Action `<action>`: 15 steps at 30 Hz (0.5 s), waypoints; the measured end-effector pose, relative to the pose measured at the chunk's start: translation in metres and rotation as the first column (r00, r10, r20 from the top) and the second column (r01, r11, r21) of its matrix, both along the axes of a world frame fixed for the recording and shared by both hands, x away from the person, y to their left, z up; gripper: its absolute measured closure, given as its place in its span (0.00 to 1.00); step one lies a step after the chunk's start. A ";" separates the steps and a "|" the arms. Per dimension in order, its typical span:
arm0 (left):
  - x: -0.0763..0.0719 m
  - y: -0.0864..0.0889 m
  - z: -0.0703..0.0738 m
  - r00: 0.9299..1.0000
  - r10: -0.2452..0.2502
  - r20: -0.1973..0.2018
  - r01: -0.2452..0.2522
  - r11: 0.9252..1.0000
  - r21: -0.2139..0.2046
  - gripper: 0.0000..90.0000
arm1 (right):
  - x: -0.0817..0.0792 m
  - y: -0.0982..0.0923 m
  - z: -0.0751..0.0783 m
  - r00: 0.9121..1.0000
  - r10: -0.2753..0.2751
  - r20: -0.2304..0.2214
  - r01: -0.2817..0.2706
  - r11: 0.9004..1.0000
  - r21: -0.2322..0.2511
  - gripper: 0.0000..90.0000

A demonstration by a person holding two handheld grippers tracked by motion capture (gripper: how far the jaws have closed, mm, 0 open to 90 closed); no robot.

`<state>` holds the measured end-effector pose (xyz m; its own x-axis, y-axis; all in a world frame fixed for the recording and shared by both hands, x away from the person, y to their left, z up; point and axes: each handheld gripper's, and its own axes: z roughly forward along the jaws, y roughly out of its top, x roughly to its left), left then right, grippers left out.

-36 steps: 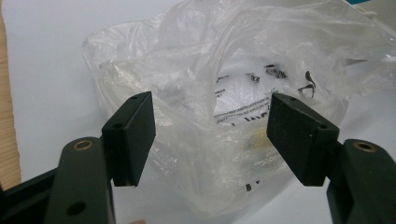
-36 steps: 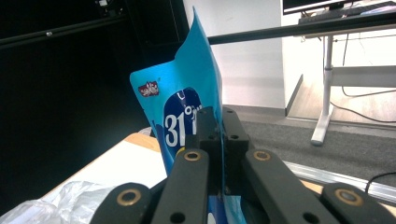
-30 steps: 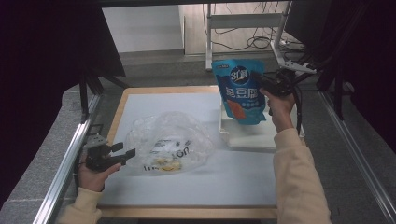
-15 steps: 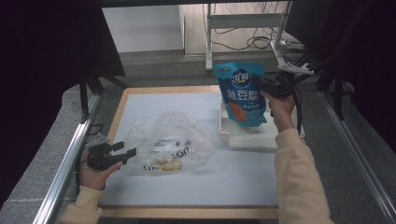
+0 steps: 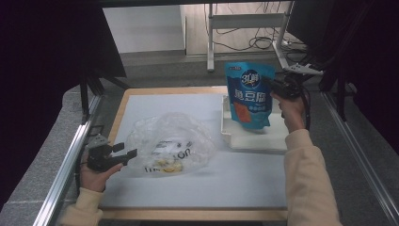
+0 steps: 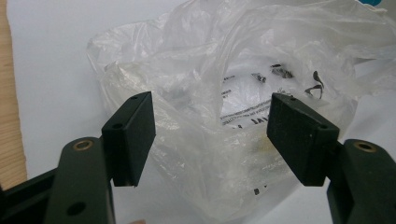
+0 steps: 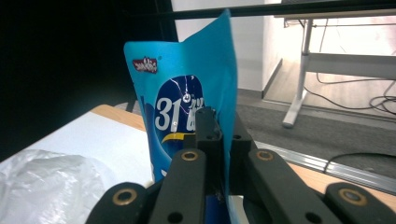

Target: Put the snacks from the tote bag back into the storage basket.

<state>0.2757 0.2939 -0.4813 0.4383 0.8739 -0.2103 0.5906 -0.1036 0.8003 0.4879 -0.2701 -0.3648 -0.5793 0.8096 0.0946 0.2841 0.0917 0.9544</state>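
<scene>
The right gripper [image 5: 273, 87], upper right of the high view, is clamped on the side edge of the blue pouch [image 5: 249, 94], which hangs upright over the white tray [image 5: 244, 141]. The pouch looks light and soft-walled, with a slick film; its flat sealed edge is the sound place to grip, since the belly would likely slip or crush. The left gripper [image 5: 127, 150], lower left, stands with jaws wide beside the clear bag [image 5: 169, 143] on the mat; nothing is pinched. That bag is flimsy; take its rim.
</scene>
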 end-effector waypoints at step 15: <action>-0.001 -0.003 0.001 1.000 -0.011 0.002 0.011 1.000 0.007 0.36 | 0.002 -0.016 -0.005 0.999 -0.029 -0.014 0.029 1.000 0.006 0.93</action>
<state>0.2746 0.2913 -0.4806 0.4482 0.8706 -0.2030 0.5879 -0.1160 0.8006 0.4902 -0.2859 -0.3699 -0.5542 0.8255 0.1072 0.2998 0.0777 0.9508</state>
